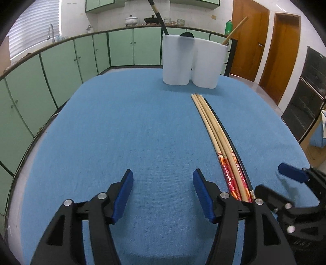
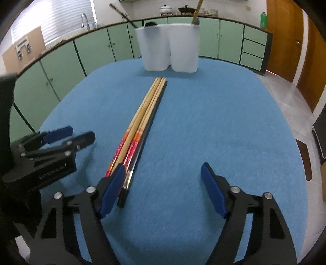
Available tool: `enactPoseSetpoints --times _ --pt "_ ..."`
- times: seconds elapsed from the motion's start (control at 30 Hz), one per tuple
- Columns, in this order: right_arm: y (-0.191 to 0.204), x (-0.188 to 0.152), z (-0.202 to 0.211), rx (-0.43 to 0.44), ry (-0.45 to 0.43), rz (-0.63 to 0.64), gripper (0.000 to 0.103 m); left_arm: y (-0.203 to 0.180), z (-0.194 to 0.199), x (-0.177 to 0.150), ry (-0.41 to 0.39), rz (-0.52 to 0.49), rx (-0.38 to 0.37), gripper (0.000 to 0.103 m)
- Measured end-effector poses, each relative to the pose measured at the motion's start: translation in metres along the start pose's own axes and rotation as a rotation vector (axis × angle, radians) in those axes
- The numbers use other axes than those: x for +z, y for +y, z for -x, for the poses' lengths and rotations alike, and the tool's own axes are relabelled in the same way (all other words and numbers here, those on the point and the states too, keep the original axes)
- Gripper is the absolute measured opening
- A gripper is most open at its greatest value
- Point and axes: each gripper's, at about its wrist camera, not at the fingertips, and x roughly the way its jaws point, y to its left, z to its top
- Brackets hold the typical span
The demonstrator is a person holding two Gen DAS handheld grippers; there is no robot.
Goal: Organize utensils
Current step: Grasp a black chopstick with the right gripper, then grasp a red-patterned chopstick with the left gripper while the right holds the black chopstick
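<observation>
On the blue cloth (image 2: pixel 203 126), the chopsticks (image 2: pixel 146 114) lie bundled before the white holder (image 2: pixel 169 49). Both the left gripper (image 1: pixel 163 195) and right gripper (image 2: pixel 163 187) hover spread and empty. Picking 1 stick cleanly probably means straddling only the outermost one.

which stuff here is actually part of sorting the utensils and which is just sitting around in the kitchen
Part of the job:
- chopsticks bundled on the blue tablecloth
- white utensil holder, already holding a few utensils
- left tongs and right tongs, both open

Just lying about:
- white pot on the counter
- green bottle
- faucet
</observation>
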Motion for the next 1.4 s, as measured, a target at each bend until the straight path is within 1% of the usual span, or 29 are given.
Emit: enactPoseSetpoints --times 0.07,0.23,0.33,0.4,0.43,0.53,0.6,0.63,0.67,0.7,0.77,0.87,0.93,1.07,1.17,1.33,1.4 --pt "0.003 -0.002 -0.001 0.007 0.006 0.007 0.066 0.000 0.000 -0.001 0.006 0.004 -0.001 0.061" --pt "0.007 -0.005 0.001 -0.031 -0.001 0.044 0.063 0.003 0.000 -0.002 0.010 0.019 -0.003 0.061" --pt "-0.001 -0.005 0.004 -0.051 -0.003 0.027 0.063 0.004 0.000 -0.003 0.014 0.025 -0.003 0.061" --pt "-0.004 -0.005 0.005 -0.058 -0.002 0.017 0.061 0.003 -0.001 -0.003 0.014 0.020 0.000 0.061" --pt "-0.004 -0.005 0.005 -0.046 0.003 0.013 0.058 0.002 -0.001 -0.003 0.014 0.014 0.002 0.061" --pt "0.000 -0.006 0.000 0.001 0.019 0.006 0.049 -0.001 0.000 -0.002 0.013 -0.001 0.005 0.061" --pt "0.006 -0.006 -0.001 0.001 0.006 0.028 0.039 -0.002 0.000 -0.002 0.012 -0.003 0.003 0.061" --pt "0.008 -0.005 -0.002 -0.002 0.001 0.041 0.028 -0.003 0.000 -0.002 0.013 -0.001 0.000 0.061" --pt "0.008 -0.004 -0.003 0.013 0.001 0.042 0.014 -0.003 0.000 -0.002 0.014 0.001 -0.003 0.061" --pt "0.007 -0.003 -0.003 0.030 0.005 0.034 0.007 -0.004 -0.001 -0.002 0.015 0.002 -0.008 0.061" --pt "0.004 -0.003 -0.003 0.039 0.004 0.022 0.007 -0.006 -0.001 -0.001 0.017 0.004 -0.018 0.061" --pt "-0.004 -0.004 0.000 0.000 -0.007 0.015 0.006 -0.015 -0.001 0.001 0.016 -0.005 -0.044 0.061" --pt "-0.012 -0.004 0.001 -0.008 -0.008 -0.007 0.006 -0.023 -0.002 0.002 0.016 -0.017 -0.067 0.061" --pt "-0.031 -0.005 0.002 -0.036 -0.012 -0.048 0.006 -0.038 -0.005 0.003 0.022 -0.042 -0.088 0.061" --pt "-0.038 -0.006 0.003 -0.039 -0.015 -0.062 0.006 -0.043 -0.010 0.001 0.035 -0.059 -0.082 0.061" --pt "-0.039 -0.007 0.003 -0.037 -0.018 -0.065 0.006 -0.044 -0.011 0.001 0.039 -0.063 -0.078 0.062" --pt "-0.041 -0.007 0.003 -0.032 -0.018 -0.069 0.006 -0.045 -0.010 0.001 0.040 -0.077 -0.055 0.062"
